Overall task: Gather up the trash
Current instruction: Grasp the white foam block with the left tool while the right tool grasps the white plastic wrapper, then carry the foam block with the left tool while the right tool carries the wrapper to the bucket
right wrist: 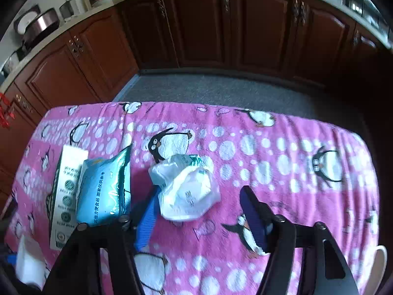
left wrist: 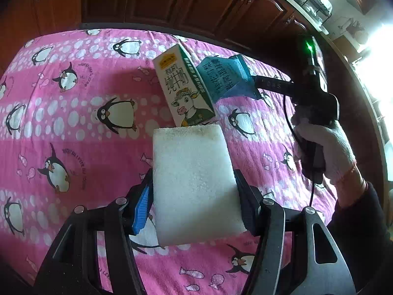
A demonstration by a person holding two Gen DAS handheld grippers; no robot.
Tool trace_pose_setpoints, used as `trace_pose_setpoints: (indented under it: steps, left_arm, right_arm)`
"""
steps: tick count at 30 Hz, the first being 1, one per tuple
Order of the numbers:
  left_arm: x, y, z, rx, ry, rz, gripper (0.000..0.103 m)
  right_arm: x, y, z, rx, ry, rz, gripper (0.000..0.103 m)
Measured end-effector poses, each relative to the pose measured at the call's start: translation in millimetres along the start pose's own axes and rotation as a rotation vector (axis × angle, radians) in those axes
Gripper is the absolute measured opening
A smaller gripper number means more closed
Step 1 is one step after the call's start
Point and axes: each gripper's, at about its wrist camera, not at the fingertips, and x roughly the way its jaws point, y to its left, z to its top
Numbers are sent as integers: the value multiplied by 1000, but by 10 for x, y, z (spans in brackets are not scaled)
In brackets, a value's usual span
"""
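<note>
My left gripper (left wrist: 194, 184) is shut on a white foam block (left wrist: 194, 184), held above the pink penguin cloth (left wrist: 73, 123). Beyond it a milk carton (left wrist: 183, 88) lies on the cloth with a blue snack packet (left wrist: 226, 78) against its right side. My right gripper (right wrist: 199, 194) is open over the cloth; a crumpled white wrapper (right wrist: 186, 189) lies between its fingers, close to the left finger (right wrist: 147, 218). In the right wrist view the carton (right wrist: 65, 191) and blue packet (right wrist: 105, 186) lie to the left, and the foam block (right wrist: 30, 265) shows at the bottom left.
Dark wooden cabinets (right wrist: 201, 24) stand beyond the table, with grey floor (right wrist: 208, 91) between. The right hand-held gripper and gloved hand (left wrist: 326, 147) show at the right of the left wrist view. A white cup rim (right wrist: 379, 263) sits at the cloth's right edge.
</note>
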Motion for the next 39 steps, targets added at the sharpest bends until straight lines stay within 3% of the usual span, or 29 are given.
trace_pose_setpoints:
  steps: [3,8,22,39]
  left_arm:
    - [-17,-60,15,13,-11,2,59]
    - [-35,-237,52,47,-35,-17,59]
    - [55,-977,-45,189,-45,-63,59]
    - [139,-2112,-191,405,-59,-111,59]
  right_arm:
    - [-81,-7,-82,3,-23,20,21]
    - [-480,-35,-345,-1,-70,28,8]
    - [-1587,-342,-1456,114,-196,77,8]
    - [-2431,-908,-2089,228,-311,-20,8]
